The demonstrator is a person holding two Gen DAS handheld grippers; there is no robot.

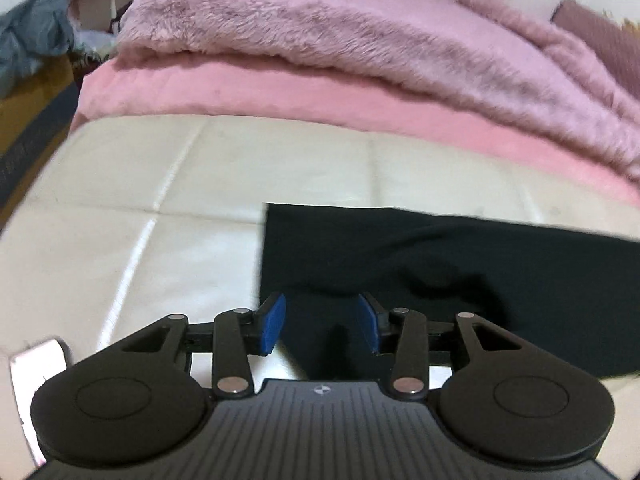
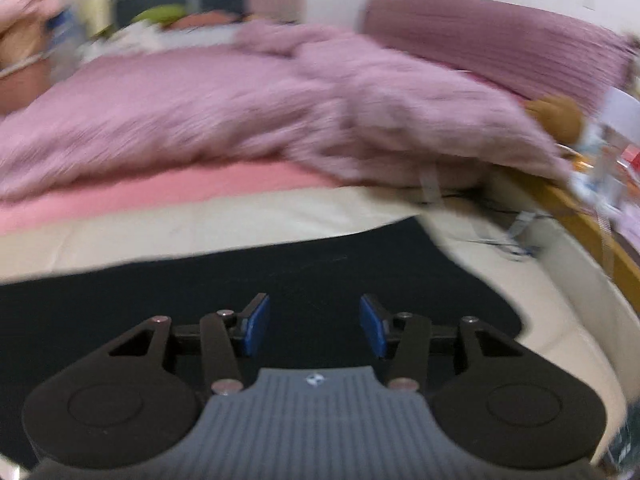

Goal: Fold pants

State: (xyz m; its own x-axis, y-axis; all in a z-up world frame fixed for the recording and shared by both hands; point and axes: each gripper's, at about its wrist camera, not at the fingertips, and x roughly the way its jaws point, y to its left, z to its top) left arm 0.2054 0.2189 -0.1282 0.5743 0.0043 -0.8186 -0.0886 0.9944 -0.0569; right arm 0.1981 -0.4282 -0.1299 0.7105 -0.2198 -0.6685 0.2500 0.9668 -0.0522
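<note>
Black pants lie flat on a cream quilted mattress. In the left wrist view one straight end of them lies just ahead of my left gripper, which is open, blue pads apart, over the near edge of the cloth. In the right wrist view the pants spread wide to a rounded right end. My right gripper is open above the cloth, holding nothing.
A fluffy pink blanket and a pink sheet are bunched at the back of the bed. A purple pillow and a brown plush toy sit at the right. A wooden bed frame runs along the right side.
</note>
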